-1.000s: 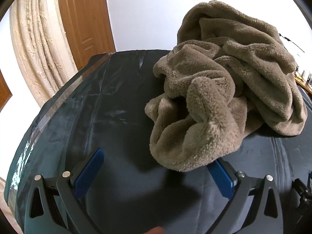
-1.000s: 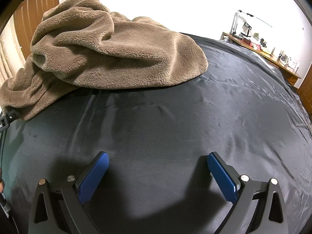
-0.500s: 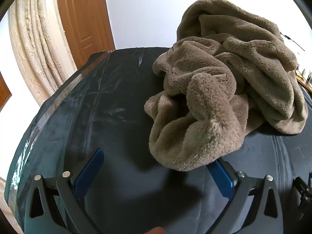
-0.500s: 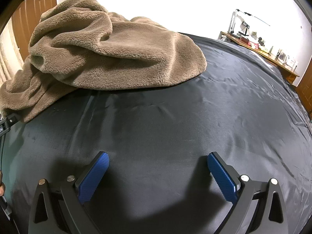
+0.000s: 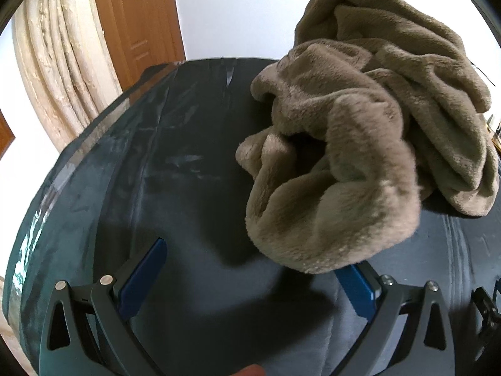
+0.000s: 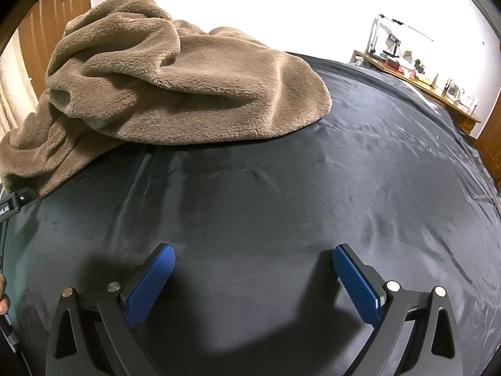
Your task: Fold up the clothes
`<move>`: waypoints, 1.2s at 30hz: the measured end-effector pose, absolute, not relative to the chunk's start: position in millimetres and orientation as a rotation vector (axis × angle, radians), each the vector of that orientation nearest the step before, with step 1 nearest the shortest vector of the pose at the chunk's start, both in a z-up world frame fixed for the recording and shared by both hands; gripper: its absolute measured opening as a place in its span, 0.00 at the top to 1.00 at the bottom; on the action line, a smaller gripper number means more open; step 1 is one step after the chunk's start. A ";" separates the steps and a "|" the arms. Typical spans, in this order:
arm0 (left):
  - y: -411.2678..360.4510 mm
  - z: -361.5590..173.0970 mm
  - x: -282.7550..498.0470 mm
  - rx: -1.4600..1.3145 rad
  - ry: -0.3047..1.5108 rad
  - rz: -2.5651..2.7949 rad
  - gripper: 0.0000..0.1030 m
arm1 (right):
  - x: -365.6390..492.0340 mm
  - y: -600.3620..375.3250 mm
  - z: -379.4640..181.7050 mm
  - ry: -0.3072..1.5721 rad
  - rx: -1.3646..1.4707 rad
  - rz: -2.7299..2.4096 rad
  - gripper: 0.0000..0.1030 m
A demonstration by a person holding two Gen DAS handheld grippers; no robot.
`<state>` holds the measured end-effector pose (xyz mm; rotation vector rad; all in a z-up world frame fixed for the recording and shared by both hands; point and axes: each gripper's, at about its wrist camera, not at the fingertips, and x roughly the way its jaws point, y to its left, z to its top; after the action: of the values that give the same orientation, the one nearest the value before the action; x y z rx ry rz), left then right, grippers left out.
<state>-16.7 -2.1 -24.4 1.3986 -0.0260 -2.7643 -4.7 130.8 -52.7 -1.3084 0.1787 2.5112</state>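
Note:
A crumpled brown fleece garment (image 5: 360, 144) lies in a heap on a black sheet (image 5: 188, 206). In the left wrist view its nearest fold hangs over the tip of the right finger, and my left gripper (image 5: 253, 260) is open with nothing between its blue pads (image 5: 142, 274). In the right wrist view the same fleece garment (image 6: 175, 84) fills the far left, well ahead of my right gripper (image 6: 253, 266), which stands open over bare sheet (image 6: 313, 194). Part of the left gripper's body (image 6: 14, 203) shows at the left edge.
A cream curtain (image 5: 53, 72) and a wooden door (image 5: 137, 22) stand beyond the bed's far left edge. A wooden desk (image 6: 416, 75) with small items runs along the right wall. A fingertip (image 5: 250, 369) shows at the bottom edge.
The left gripper has edged closer to the fleece, which now looms larger and covers more of its right finger. The right gripper has barely shifted.

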 end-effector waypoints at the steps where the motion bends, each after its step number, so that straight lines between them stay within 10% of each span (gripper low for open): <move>1: -3.5 -26.6 -18.4 1.407 -0.020 -2.758 0.00 | -5.2 132.0 -52.8 0.171 -1.314 2.522 0.00; 15: -12.7 -30.8 -25.6 1.428 0.008 -2.737 0.00 | -26.3 187.9 -14.5 0.583 -1.194 2.682 0.00; 36: -34.4 -34.0 -36.4 1.450 0.135 -2.716 0.00 | -120.4 129.4 48.6 0.321 -0.838 3.003 0.00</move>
<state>-36.4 -34.4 -34.0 1.4498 0.1352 -2.7161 -120.4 129.4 48.6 -0.8376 0.3212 3.0030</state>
